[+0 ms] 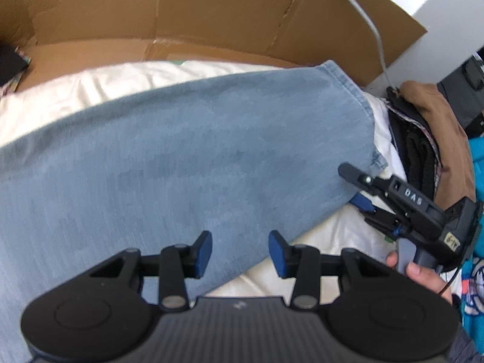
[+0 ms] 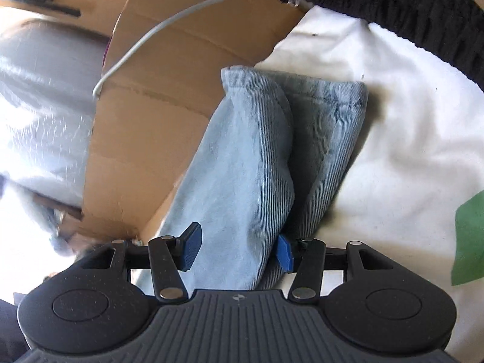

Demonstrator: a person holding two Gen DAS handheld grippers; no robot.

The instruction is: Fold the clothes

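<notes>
Light blue jeans (image 1: 187,157) lie folded lengthwise on a white sheet (image 1: 332,236), hem end toward the right. In the left wrist view my left gripper (image 1: 240,254) hovers over the near edge of the denim, open, with nothing between its blue pads. A hand holds my right gripper (image 1: 354,187) at the hem end; one finger sits over the denim and the other under its edge. In the right wrist view the jeans leg (image 2: 251,157) runs between the right gripper's (image 2: 239,252) fingers. Its jaws stand apart, loosely around the fabric.
A flattened cardboard box (image 1: 181,15) lies beyond the sheet, with a grey cable (image 1: 375,30) running across it. A pile of brown (image 1: 435,115) and black clothes sits to the right, and a teal printed garment (image 1: 478,163) lies at the far right edge.
</notes>
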